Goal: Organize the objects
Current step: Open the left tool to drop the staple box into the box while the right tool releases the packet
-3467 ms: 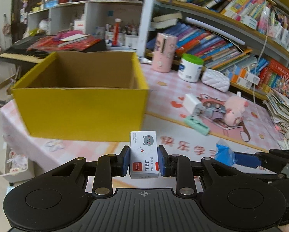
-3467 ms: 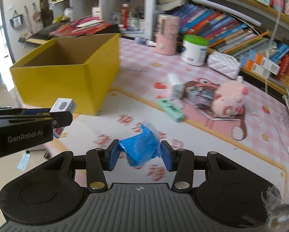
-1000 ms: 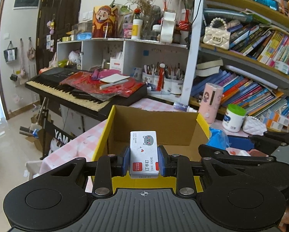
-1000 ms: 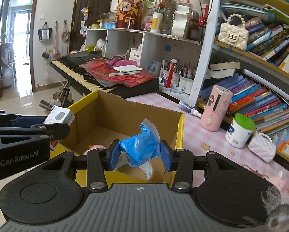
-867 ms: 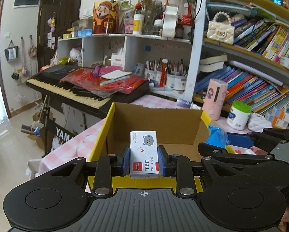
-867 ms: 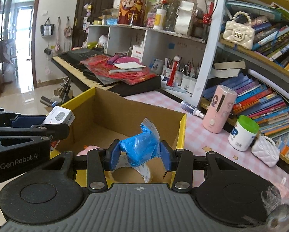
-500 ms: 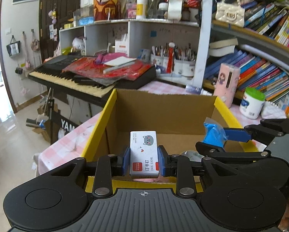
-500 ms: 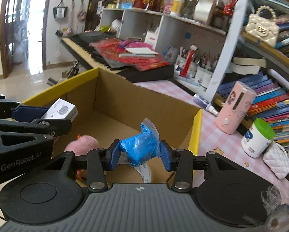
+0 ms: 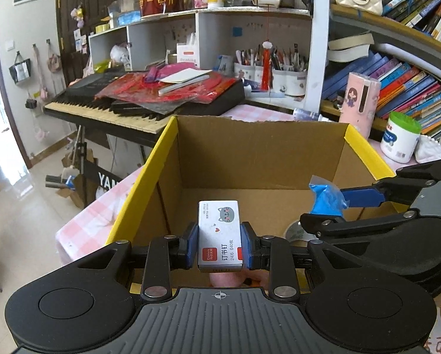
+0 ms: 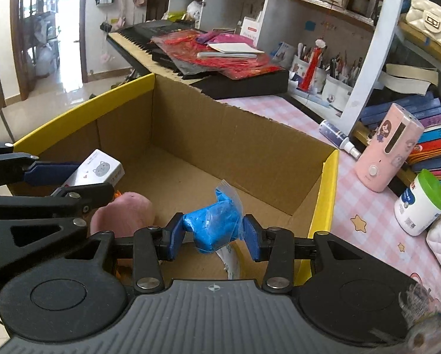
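Left wrist view: left gripper clamping staple box, right gripper at 3 o'clock pinching blue packet, both poised over yellow carton for deposit.

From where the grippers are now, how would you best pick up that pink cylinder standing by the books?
Grip the pink cylinder across its middle, coming in level from the open tablecloth side. It stands upright, slightly tilted, with rounded sides; books crowd behind it, and the white jar stands apart beside it. Probably a steady hold.
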`<state>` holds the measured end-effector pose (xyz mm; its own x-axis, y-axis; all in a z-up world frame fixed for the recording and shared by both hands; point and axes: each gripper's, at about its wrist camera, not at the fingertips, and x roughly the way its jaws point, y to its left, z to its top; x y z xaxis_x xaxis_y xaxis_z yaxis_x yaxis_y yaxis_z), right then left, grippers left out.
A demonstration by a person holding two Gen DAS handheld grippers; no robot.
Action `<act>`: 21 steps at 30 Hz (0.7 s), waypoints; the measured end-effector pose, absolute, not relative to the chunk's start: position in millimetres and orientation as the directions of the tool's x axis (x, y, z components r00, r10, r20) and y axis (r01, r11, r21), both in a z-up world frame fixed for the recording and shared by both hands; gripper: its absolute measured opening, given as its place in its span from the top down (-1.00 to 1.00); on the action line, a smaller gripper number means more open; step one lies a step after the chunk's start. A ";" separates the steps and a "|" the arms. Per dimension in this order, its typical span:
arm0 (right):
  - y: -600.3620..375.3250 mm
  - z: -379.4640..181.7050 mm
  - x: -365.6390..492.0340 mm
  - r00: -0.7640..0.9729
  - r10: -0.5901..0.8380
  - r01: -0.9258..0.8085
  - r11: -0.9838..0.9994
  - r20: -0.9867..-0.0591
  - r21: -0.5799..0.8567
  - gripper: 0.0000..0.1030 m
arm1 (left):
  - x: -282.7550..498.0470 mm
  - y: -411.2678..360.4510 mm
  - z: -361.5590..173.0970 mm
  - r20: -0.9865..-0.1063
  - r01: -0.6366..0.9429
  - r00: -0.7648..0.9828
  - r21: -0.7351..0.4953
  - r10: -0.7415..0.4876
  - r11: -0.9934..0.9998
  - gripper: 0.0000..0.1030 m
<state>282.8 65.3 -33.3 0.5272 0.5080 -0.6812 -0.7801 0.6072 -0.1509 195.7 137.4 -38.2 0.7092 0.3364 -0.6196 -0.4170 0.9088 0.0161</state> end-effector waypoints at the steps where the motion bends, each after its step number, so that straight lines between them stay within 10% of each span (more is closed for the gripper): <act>1: 65.8 -33.1 283.2 0.523 0.507 -0.782 0.604 -0.684 -0.150 0.21 | 196.2 137.6 -38.8 -0.621 -0.419 0.707 0.016 0.338 0.908 0.45; 21: 58.6 -24.6 278.6 0.539 0.533 -0.770 0.625 -0.652 -0.125 0.16 | 183.2 133.6 -27.4 -0.571 -0.429 0.740 0.006 0.355 0.903 0.38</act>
<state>278.6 58.6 -24.6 0.5386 0.5331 -0.6525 -0.7705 0.6250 -0.1253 183.2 133.6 -27.4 0.7398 0.3551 -0.5715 -0.4291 0.9032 0.0057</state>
